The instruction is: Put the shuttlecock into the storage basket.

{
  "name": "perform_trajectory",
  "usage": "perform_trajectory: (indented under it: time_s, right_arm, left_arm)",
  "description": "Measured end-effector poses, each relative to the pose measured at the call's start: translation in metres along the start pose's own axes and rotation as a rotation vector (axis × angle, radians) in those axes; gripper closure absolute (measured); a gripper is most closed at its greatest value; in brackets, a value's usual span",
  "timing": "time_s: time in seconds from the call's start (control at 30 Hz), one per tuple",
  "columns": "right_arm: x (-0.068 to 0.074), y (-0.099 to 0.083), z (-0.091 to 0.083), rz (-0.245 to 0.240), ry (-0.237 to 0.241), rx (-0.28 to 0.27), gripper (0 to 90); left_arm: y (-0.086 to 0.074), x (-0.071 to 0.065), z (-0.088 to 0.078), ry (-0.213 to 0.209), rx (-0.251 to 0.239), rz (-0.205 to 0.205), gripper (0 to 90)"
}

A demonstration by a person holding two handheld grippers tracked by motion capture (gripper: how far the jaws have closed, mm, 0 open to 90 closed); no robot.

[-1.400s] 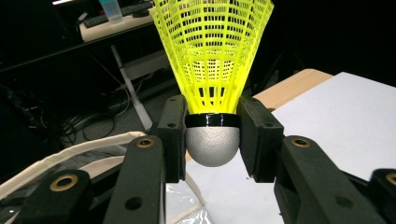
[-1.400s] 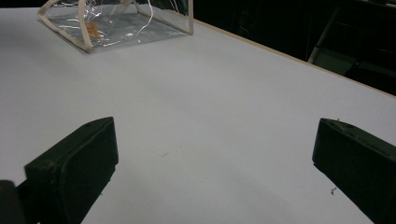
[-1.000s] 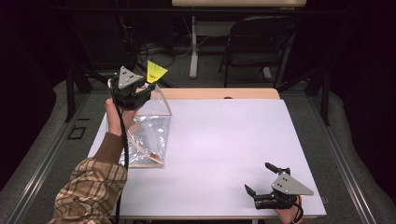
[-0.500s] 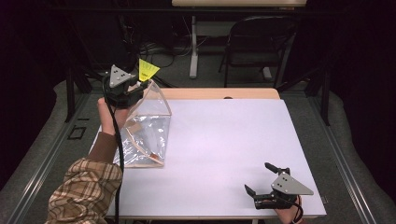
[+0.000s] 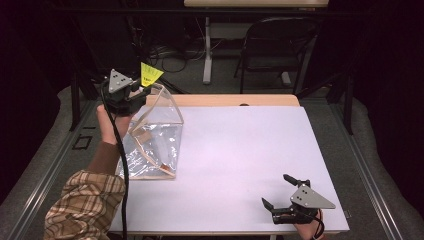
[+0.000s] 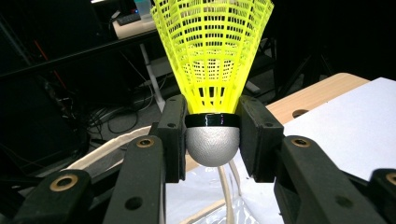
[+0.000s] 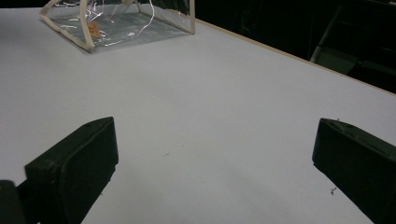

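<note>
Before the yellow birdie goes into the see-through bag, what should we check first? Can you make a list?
1. Left gripper holds the yellow shuttlecock firmly by its cork: ok.
2. Shuttlecock is above the clear plastic bag: ok, it is over the bag's far corner.
3. Bag mouth is open wide enough: cannot tell.
4. Right gripper is out of the way: ok, open and resting near the table's front edge.
5. Bag is held steady: not ok, nothing holds it.
</note>
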State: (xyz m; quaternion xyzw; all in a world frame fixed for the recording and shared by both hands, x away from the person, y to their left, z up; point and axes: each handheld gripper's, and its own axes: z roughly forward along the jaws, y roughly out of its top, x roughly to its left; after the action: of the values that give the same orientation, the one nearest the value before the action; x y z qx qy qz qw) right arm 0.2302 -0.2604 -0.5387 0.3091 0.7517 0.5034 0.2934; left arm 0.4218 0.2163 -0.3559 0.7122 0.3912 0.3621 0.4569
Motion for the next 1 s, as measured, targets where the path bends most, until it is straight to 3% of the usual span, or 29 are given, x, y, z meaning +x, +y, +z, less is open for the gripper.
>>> perform_trajectory:
  time_s: [0.43, 1.0]
  right_arm:
    - [0.000, 0.000, 0.000, -0.006, -0.002, 0.000, 0.0]
    - [0.000, 0.000, 0.000, -0.008, 0.000, 0.001, 0.0]
  left_arm:
    - [-0.007, 0.019, -0.006, 0.016, 0.015, -0.022, 64.9]
    - [-0.020, 0.029, -0.002, 0.019, 0.050, -0.041, 64.9]
